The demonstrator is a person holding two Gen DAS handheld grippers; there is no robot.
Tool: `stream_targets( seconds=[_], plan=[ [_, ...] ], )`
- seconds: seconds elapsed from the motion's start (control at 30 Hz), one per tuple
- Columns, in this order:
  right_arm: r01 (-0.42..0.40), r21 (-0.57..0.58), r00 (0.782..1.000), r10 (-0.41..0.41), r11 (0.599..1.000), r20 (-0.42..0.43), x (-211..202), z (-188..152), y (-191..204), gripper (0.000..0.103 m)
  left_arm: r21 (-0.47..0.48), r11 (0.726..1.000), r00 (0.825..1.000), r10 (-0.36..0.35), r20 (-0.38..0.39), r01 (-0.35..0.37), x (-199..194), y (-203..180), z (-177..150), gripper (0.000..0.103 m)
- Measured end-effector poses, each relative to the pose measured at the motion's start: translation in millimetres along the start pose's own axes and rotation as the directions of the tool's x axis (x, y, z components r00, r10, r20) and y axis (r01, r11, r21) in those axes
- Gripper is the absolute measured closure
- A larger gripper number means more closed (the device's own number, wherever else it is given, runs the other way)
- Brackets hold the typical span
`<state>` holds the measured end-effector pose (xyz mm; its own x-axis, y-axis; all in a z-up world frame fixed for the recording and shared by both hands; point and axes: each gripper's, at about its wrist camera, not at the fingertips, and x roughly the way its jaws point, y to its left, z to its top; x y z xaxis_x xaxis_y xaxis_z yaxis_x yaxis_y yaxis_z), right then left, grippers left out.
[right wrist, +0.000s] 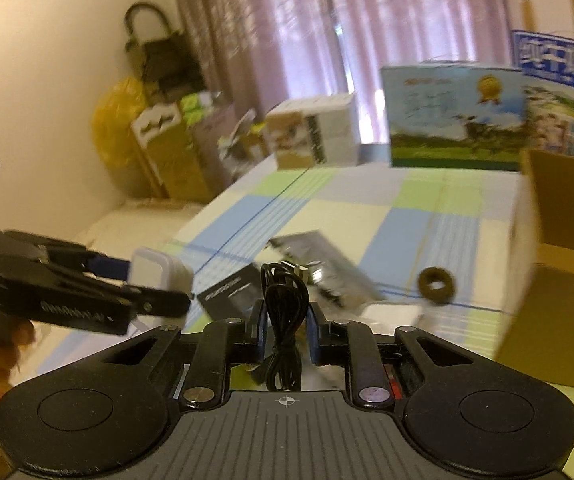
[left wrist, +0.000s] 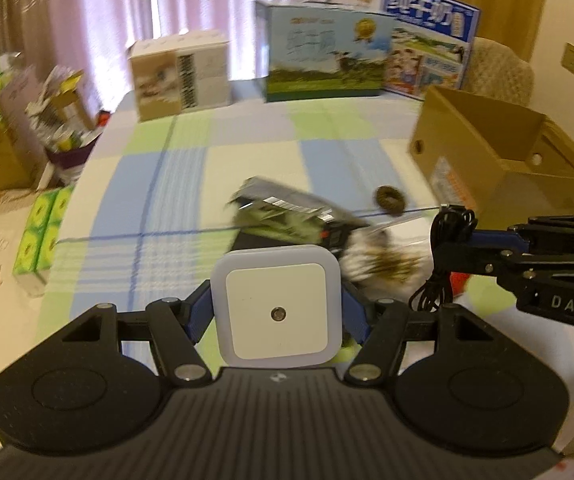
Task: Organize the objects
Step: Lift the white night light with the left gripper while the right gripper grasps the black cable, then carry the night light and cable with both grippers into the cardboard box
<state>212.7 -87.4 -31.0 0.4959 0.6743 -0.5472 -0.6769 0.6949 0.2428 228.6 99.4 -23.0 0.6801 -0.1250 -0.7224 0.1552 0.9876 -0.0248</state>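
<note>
Hovering level, left hand-held gripper (left wrist: 277, 312) clamps night light (left wrist: 279, 304), seemingly above table (left wrist: 247, 140).

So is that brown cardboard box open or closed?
Open. The cardboard box has no lid on top, and its inner walls show; what's inside is hidden.

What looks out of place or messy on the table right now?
A tilted silvery packet lies askew in a loose heap mid-table, with a brown ring stray beside it. The cardboard box at the right looks empty so far.
</note>
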Motion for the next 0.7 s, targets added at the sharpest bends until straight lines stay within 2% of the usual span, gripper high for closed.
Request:
stream_targets(
  seconds=[0.33,0.7],
  plan=[
    [0.106,0.091,0.989,-0.114,0.990,0.092,-87,16,-68,0.086,0.107,0.990,0.994,-0.101,0.048,0.096,8,-99,41,0.041],
    [0.230,0.160,0.949,-0.258,0.960,0.182,-171,34,-158,0.086,0.209,0.962,0.971,-0.202,0.124,0.174,26,-214,98,0.041]
  ],
)
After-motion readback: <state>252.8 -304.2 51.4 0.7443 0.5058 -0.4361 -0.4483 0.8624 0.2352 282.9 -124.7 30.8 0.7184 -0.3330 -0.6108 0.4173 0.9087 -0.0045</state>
